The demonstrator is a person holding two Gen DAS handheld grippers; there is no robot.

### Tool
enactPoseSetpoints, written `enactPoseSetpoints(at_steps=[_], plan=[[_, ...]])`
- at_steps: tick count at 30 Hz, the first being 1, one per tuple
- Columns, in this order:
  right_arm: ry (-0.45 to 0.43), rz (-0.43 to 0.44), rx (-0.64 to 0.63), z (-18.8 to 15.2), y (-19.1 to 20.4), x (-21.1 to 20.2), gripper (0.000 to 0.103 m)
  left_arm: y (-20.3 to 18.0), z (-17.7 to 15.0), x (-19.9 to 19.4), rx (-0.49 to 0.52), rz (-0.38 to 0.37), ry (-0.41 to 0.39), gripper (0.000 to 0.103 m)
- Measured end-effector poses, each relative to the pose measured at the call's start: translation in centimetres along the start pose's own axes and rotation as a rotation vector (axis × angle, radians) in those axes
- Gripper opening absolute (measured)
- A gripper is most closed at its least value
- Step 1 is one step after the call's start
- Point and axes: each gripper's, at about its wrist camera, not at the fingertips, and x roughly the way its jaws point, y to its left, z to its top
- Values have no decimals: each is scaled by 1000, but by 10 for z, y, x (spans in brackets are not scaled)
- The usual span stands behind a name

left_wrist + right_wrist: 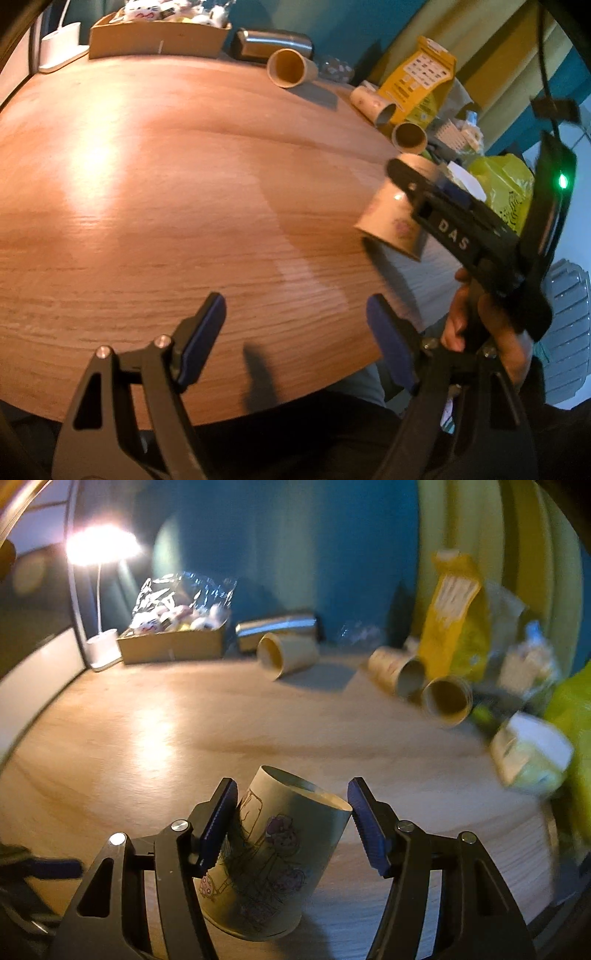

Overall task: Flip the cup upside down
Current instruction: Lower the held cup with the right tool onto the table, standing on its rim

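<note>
With our right gripper (291, 821) jaws clamped on the tilted cup (266, 864), we should roll slowly above the counter (166, 184), our left gripper (295, 332) jaws apart and empty.

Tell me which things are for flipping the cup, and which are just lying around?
For the job:
decorated cup
right hand-held gripper, around the cup

Just lying about:
three cups on their sides
cardboard box
steel flask
yellow bag
lamp

cup (269, 860) between right hand-held gripper (291, 827) fingers, above table (147, 738) | box (173, 644) at far edge
</note>
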Motion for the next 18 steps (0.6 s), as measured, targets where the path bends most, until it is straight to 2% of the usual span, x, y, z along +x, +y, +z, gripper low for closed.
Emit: enactPoseSetpoints(at_steps=[5, 7, 12, 18], plan=[[-147, -114, -93, -18, 9, -16, 65, 5, -3, -1, 10, 22, -22, 80], [-181, -143, -124, -28, 13, -22, 65, 10, -5, -1, 11, 25, -24, 80], [-205, -154, -144, -45, 23, -28, 65, 18, -8, 0, 24, 39, -49, 80], [-273, -209, -206, -64, 41, -38, 65, 30, -10, -1, 51, 52, -116, 80]])
